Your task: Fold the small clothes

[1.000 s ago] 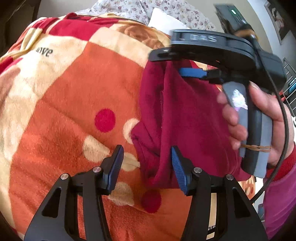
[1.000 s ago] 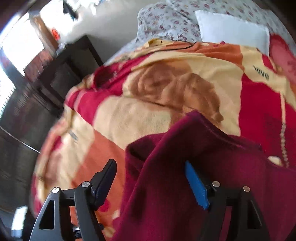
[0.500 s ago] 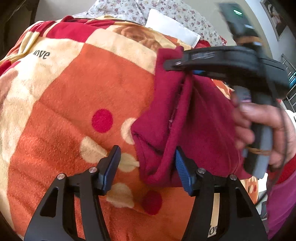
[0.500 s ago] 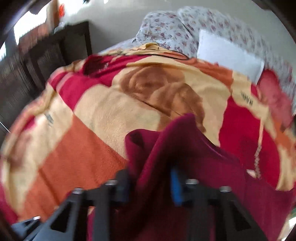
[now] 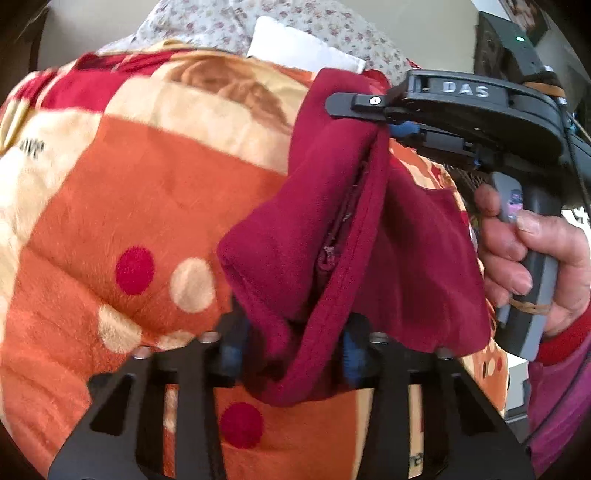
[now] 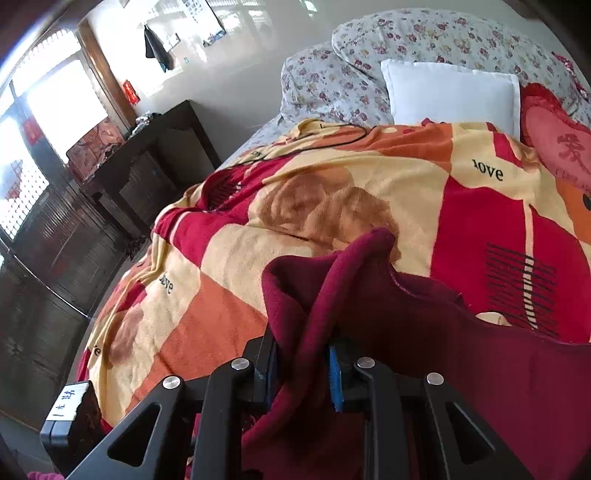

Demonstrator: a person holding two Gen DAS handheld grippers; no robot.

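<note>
Since 1 s ago both claws went from spread w/ cloth loose between the fingers to pinched: the left gripper (image 5: 291, 345) has drawn in on the near bunched end of the maroon fleece garment (image 5: 332, 236), and the right gripper (image 6: 303, 373) has clamped the far edge, so the piece is now lifted & strung between the two. Largest thing under all this is the orange/red/cream fleece blanket (image 5: 147, 192) covering the bed, spread out ahead of and below both claws; further ahead of the right claw sit a floral pillow (image 6: 424, 33) and a white cushion (image 6: 450, 92), w/ a dark wood cabinet (image 6: 147, 166) off to its left. The garment hangs just above the blanket, running from the left claw's tips up to the right claw's tips ahead & to the right; its long axis goes near-to-far along that line, the free flap drooping to the right of it, seam facing the left cam. Progress, as I judge: early-mid. Two ends are secured and raised, cloth is gathered lengthwise, but no flat, tidy fold lies on the bed yet. Left to do: lay it down, square it, fold over. The person's right hand (image 5: 528, 258) squeezes the handle.
</note>
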